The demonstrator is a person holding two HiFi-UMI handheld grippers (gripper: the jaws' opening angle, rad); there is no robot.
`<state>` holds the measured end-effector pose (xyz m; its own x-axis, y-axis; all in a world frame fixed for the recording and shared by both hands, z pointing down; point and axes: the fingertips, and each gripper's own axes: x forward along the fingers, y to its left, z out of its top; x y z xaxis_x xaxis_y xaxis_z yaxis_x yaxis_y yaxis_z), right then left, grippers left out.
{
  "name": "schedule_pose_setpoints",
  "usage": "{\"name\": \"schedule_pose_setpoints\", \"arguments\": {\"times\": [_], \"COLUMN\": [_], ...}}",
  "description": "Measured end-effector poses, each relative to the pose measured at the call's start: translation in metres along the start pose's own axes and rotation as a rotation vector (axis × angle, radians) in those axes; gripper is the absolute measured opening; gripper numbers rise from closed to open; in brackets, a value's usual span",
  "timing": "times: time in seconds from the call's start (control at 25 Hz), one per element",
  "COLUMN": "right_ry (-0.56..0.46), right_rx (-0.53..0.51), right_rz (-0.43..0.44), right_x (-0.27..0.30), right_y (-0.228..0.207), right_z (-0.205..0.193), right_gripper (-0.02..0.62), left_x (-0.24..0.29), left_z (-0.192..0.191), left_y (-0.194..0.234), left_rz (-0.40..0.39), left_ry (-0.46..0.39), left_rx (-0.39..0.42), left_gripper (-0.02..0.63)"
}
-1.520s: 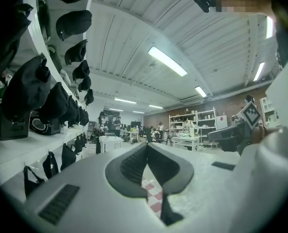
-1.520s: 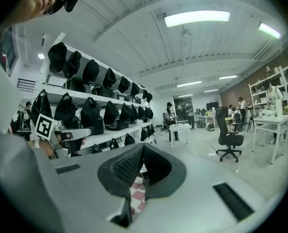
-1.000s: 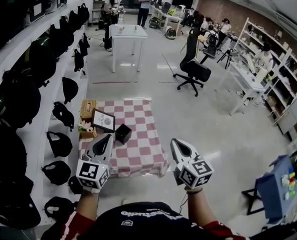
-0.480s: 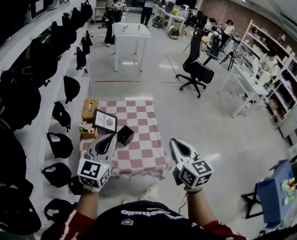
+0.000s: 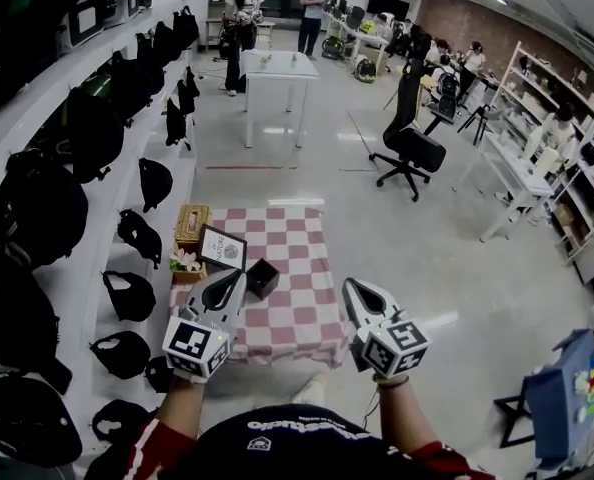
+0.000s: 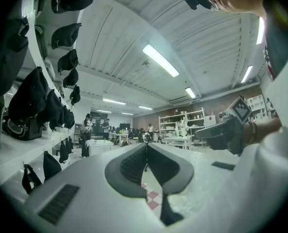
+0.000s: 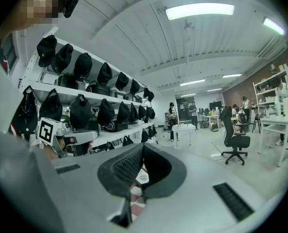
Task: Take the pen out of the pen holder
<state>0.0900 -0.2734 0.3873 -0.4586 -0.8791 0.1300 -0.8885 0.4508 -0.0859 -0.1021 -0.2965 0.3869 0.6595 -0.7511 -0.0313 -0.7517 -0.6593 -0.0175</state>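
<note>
Workshop, checkered table point(image 5: 299, 268); holder point(image 5: 262, 278) at its 9 o'clock, pen too small to see. My left gripper point(image 5: 226, 289) and right gripper point(image 5: 361, 295) clenched, empty. Pen probably light, slick: pinch its top.

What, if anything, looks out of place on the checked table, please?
Nothing stands out. The basket, frame and holder stand upright on the cloth, and nothing is spilled; the holder only sits turned against the squares.

Black pen holder point(image 5: 262, 278) on checkered table point(image 5: 307, 258), beside framed sign point(image 5: 223, 250); left gripper point(image 5: 227, 283), right gripper point(image 5: 358, 290) over near edge
</note>
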Motion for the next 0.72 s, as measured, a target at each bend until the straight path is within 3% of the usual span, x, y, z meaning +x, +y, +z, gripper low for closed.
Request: {"name": "schedule_pose_setpoints", "arguments": {"times": [0.24,0.36,0.72], "right_ry": [0.019,0.028,0.050], "right_rx": [-0.009,-0.013,-0.010], "right_rz": [-0.002,-0.001,-0.020], "right_x": [-0.001,-0.004,-0.009], "right_y": [0.002,0.006,0.004], "right_z": [-0.008,-0.011,-0.024], "right_gripper": [0.000,0.000,0.000], "left_x": [0.008,0.013,0.024], "left_z": [-0.003,-0.006,-0.038], "left_y": [-0.009,-0.014,-0.016], "left_rz": [-0.066,-0.090,-0.098], "left_ry": [-0.010,-0.004,0.048], "left_rx": [0.010,0.017,0.024], "left_gripper": [0.006,0.112,0.117]}}
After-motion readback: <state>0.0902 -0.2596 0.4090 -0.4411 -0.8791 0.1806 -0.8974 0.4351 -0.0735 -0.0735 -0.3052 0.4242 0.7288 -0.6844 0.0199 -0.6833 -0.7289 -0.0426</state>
